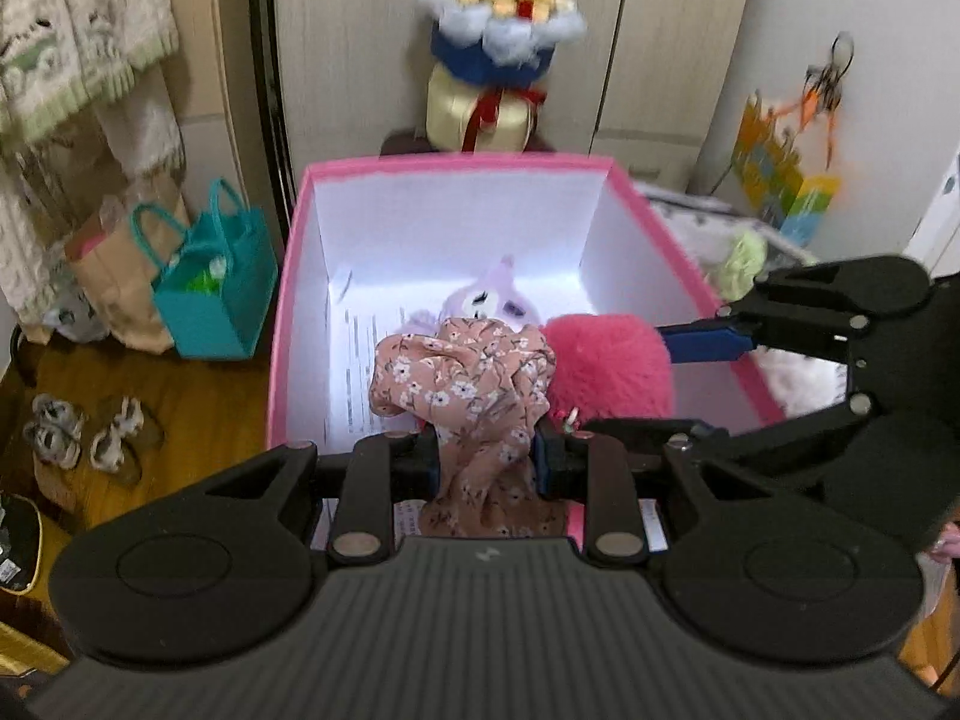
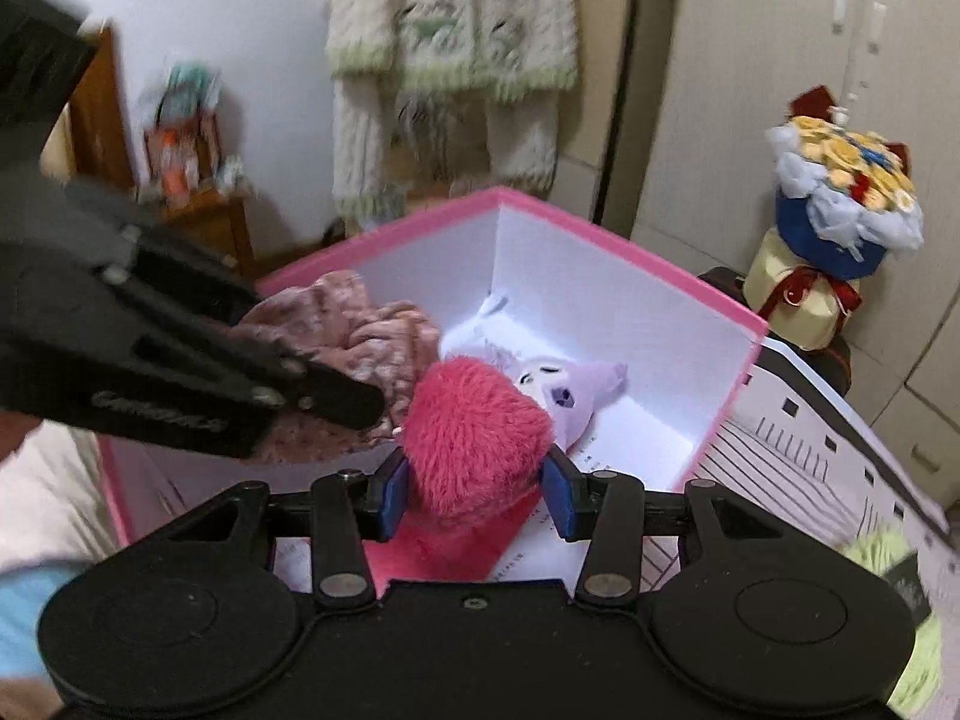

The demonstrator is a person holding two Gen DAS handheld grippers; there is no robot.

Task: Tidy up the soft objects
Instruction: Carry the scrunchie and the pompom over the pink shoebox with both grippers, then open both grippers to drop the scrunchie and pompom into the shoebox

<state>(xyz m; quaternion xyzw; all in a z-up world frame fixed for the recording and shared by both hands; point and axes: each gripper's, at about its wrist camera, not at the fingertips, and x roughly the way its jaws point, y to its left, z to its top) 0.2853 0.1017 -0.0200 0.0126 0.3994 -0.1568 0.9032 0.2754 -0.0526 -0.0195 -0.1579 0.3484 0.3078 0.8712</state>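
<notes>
Box [image 1: 288, 300] floor lay mostly hidden behind left claw [image 1: 486, 456] clamping cloth [image 1: 462, 384]; right claw [image 2: 477, 489] gripped pink plush [image 2: 474, 426], lilac toy [image 2: 570, 390] beyond.

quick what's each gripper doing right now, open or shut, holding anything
left gripper: shut on the floral cloth, above the pink box.
right gripper: shut on the pink fluffy toy.

A: Lighting?
B: Indoor, moderate. White inside of the pink box [image 1: 456, 222] blows out near its floor, glare in both views. Room corners dimmer.

A: Blur?
B: Motion smear on the far bouquet [image 1: 498, 6], hanging knit [image 2: 456, 48] and left shelf clutter [image 2: 180, 144]. Gripper bodies up close stay sharp.

A: Distortion?
B: Strong fisheye; cupboard lines bow, dark vignette at corners.
</notes>
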